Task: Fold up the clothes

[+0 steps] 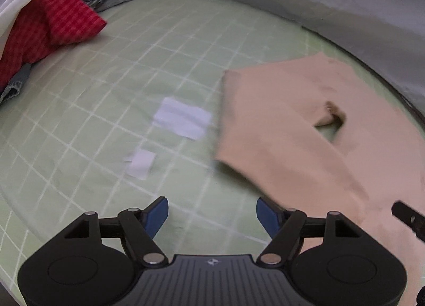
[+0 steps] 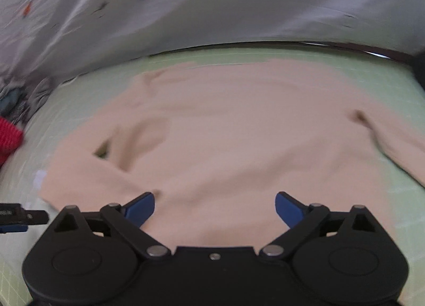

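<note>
Across the whole work surface lies one pale green grid mat [image 1: 111, 72], with one white cloth [image 2: 239, 0] printed with little carrots hanging behind it at 12 o'clock. So the count: one mat, one white backdrop, one peach top, one heap of other clothes, two white tape patches, two grippers.

One peach long-sleeved top [image 2: 225, 125] is spread flat on the mat, both sleeves angled out toward 8 and 4 o'clock in the right wrist view, with small dark folds at the armpits. It's blurry, so finer detail is a no-go. In the left wrist view it fills the 3 o'clock side of the mat.

Clothes heap [image 1: 53, 21] sits at 10 o'clock in the left view: red striped piece on top, grey and teal bits behind.

Two white tape patches [image 1: 183, 120] sit on the mat near centre, just left of the top's edge.

Right gripper [image 2: 215, 206] hovers over the top's near edge, blue pads spread wide with only cloth below them, nothing pinched. The top runs from between its pads up to 12 o'clock.

Left gripper [image 1: 212, 213] has its pads apart too, over bare mat, with the top off at 2 o'clock.
</note>
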